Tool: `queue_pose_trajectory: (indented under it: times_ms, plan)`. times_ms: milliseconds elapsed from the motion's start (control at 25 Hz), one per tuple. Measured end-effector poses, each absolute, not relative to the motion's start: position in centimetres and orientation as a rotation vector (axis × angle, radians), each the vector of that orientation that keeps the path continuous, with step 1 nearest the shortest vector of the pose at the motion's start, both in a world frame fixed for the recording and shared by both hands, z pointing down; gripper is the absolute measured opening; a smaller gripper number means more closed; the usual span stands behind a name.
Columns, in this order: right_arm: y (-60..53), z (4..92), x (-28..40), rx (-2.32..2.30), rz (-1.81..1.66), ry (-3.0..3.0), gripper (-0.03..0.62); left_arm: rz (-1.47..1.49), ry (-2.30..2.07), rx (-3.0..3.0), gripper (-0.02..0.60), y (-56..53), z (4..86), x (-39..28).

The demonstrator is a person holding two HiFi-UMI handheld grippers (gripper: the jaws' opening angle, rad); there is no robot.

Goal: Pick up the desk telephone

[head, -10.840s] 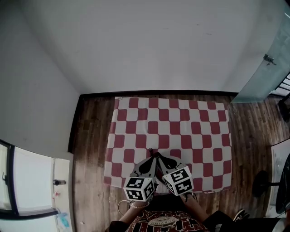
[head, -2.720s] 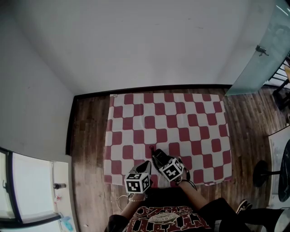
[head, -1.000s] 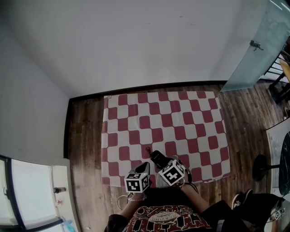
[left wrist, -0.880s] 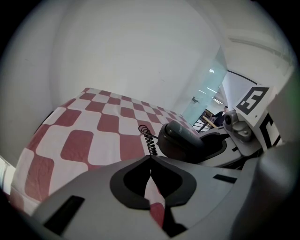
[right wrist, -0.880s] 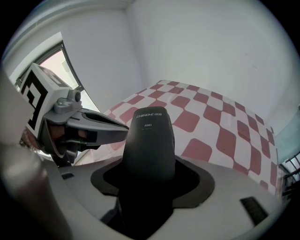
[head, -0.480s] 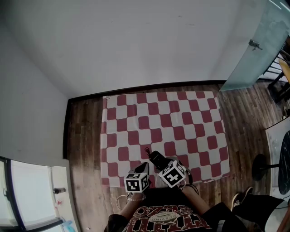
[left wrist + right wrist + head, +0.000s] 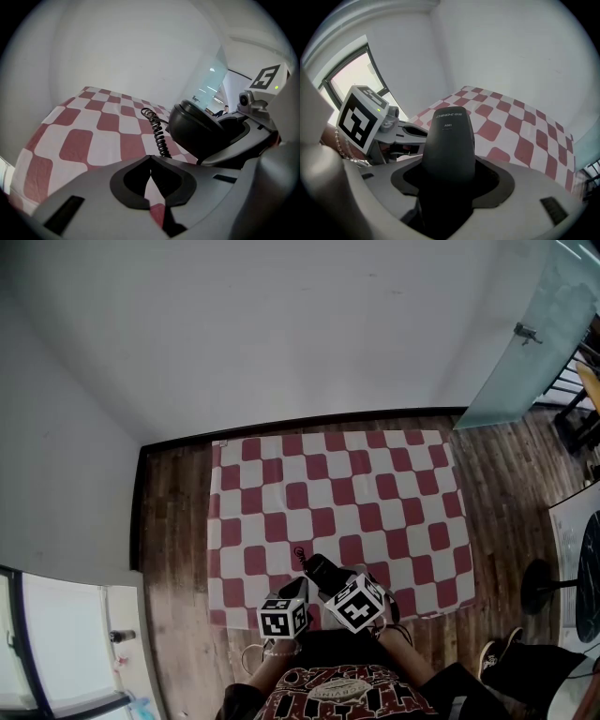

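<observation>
The black telephone handset stands upright between the jaws of my right gripper, which is shut on it. In the head view the handset is over the near edge of the red-and-white chequered table, with its coiled cord sticking out past it. My left gripper sits close beside it on the left, shut with nothing in it. In the left gripper view its jaws meet in a thin line, with the handset and cord just ahead to the right. No phone base is visible.
Dark wooden floor surrounds the table, and a white wall rises behind it. A glass door stands at the far right. A white window unit is at the lower left and a chair base at the right.
Over the last second the right gripper has shifted the handset and its cord slightly to the left. The left gripper has stayed put, still shut.
</observation>
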State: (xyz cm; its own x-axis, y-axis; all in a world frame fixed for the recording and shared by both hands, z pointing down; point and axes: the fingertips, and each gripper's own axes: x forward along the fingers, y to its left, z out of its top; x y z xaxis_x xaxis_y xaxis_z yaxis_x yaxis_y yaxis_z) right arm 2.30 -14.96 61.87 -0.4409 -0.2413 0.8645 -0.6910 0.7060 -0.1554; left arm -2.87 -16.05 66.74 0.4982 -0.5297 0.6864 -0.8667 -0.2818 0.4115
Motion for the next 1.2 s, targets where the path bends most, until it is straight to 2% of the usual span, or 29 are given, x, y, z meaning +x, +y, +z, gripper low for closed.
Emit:
queue_pose_trajectory:
  times_ms: [1200]
  plan:
    - [-14.1,56.7,1.3,0.629,0.568,-2.036,0.287,0.567,-1.141,1.953,0.009,-15.9,67.6,-2.7]
